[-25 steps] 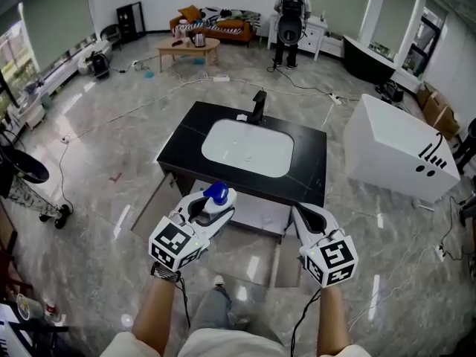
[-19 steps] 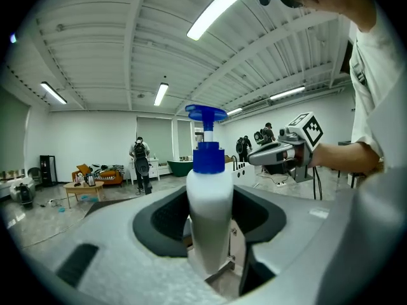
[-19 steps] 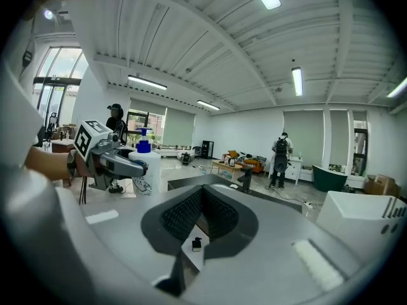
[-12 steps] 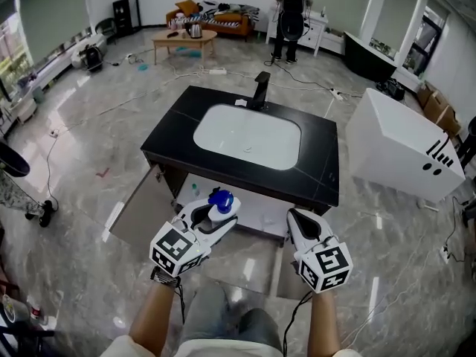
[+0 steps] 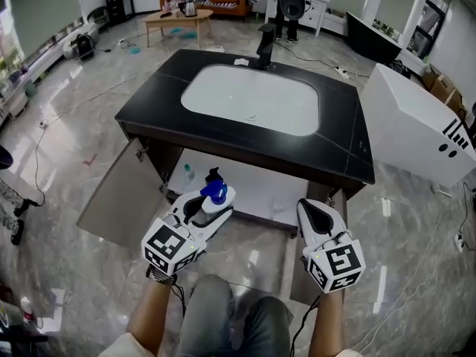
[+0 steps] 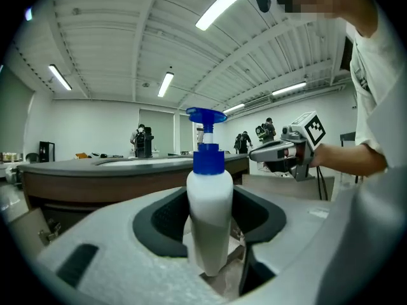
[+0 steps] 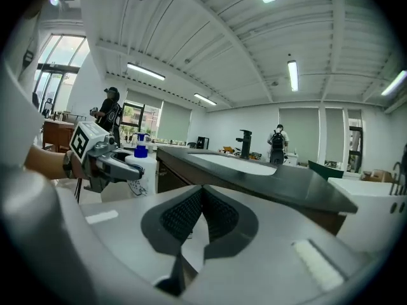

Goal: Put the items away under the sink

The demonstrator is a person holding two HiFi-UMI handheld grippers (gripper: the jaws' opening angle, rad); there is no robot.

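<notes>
Okay, head view: left gripper (image 5: 216, 204) was clamped on a white pump bottle (image 5: 215, 193) with a blue pump top. The bottle was upright in the jaws, held in front of the open cabinet (image 5: 249, 190) under the black sink counter (image 5: 149, 104). The cabinet door (image 5: 119, 199) on the left was swung wide. Something small with a greenish cap (image 5: 189, 173) stood on the cabinet floor near the left side, probably a little bottle, but too small to confirm. Right gripper (image 5: 313, 214) hung to the right of the bottle, near the cabinet's right edge, well apart from the left one. The white basin (image 5: 249, 99) and black faucet (image 5: 263, 42) sat on top of the counter.

Left gripper view: both pads pressed against the white body of the pump bottle (image 6: 209, 218), with the blue top above the jaws. The counter edge ran behind it, and the right gripper (image 6: 278, 155) was off to the right.

Right gripper view: jaws were fully together with nothing between them. The left gripper (image 7: 114, 164) with the bottle showed at left, below counter level.
</notes>
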